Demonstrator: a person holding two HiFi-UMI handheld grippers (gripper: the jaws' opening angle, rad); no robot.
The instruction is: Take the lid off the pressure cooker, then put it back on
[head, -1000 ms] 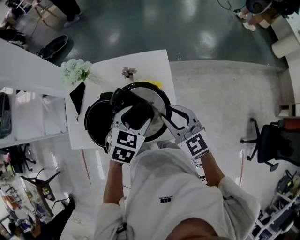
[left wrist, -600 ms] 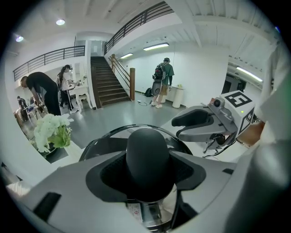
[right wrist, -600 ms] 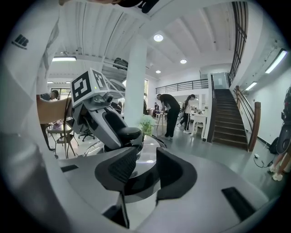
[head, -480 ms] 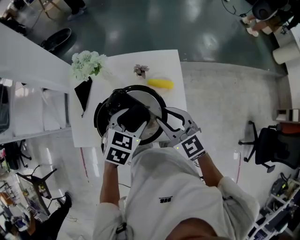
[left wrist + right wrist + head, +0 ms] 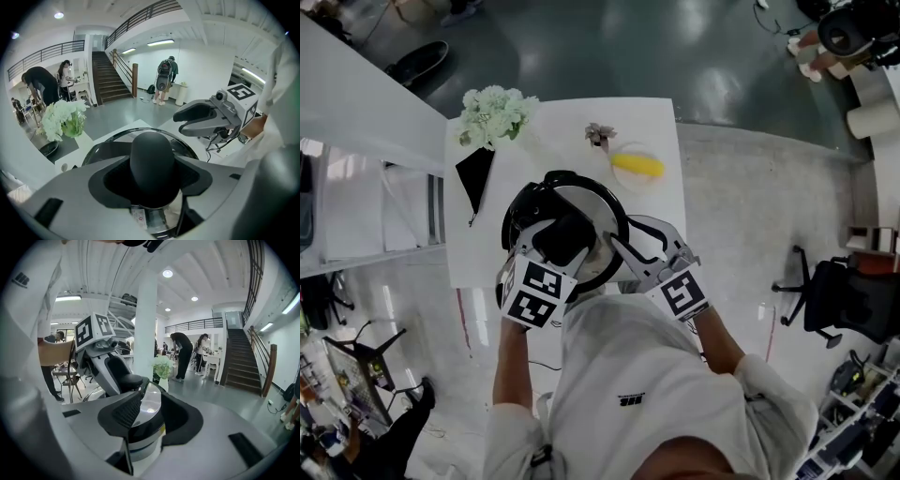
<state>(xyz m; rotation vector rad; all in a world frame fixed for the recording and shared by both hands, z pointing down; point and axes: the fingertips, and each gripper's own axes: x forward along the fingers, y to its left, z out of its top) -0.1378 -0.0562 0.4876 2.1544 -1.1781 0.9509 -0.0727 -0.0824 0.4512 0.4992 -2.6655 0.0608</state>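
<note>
your left tongs (image 5: 152, 174) are clenching the black rounded knob (image 5: 152, 152) of the round steel pressure-cooker lid (image 5: 596, 212); your right tongs (image 5: 151, 409) are standing released, straddling that lid's rim just beside the left.

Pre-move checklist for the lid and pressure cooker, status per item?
1. Left gripper jaws shut on the lid's knob: ok.
2. Lid lined up over the cooker: ok, only a sliver of black rim shows at its left.
3. Lid fully seated: cannot tell.
4. Right gripper holding: jaws apart, lid edge between them; contact cannot tell.
5. Banana and flowers clear of the cooker: ok.
</note>
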